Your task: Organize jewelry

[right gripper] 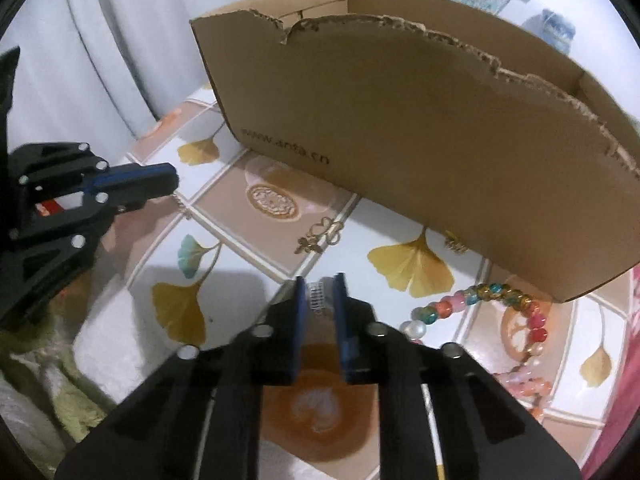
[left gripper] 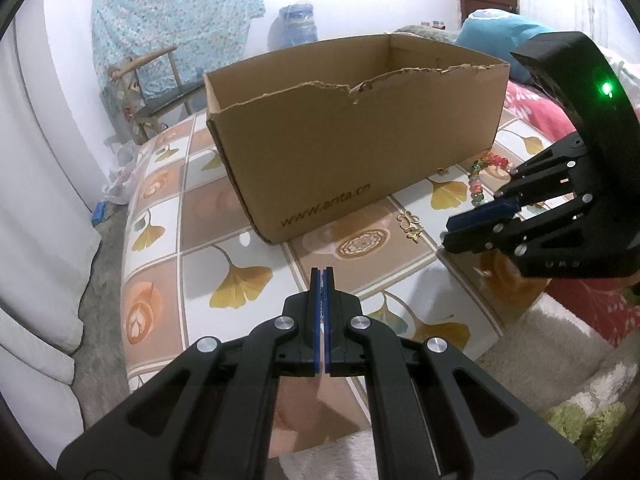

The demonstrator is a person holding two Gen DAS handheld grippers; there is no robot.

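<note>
An open cardboard box [left gripper: 352, 132] stands on the tiled table [left gripper: 224, 248]; it also shows in the right wrist view [right gripper: 440, 152]. A gold clover brooch [left gripper: 412, 226] lies in front of it, also seen from the right wrist [right gripper: 320, 234]. A colourful bead bracelet [right gripper: 496, 320] lies by the box's right corner and shows in the left wrist view [left gripper: 480, 178]. A small gold piece [right gripper: 454, 242] rests against the box. My left gripper [left gripper: 322, 276] is shut and empty above the table. My right gripper [right gripper: 319, 286] is shut on a small silvery rhinestone piece [right gripper: 318, 298].
A wooden chair [left gripper: 156, 92] with a blue patterned cloth stands behind the table. A red floral blanket [left gripper: 536, 108] and a teal pillow [left gripper: 496, 32] lie at the right. A green-white rug [left gripper: 580, 392] covers the floor near the table's front.
</note>
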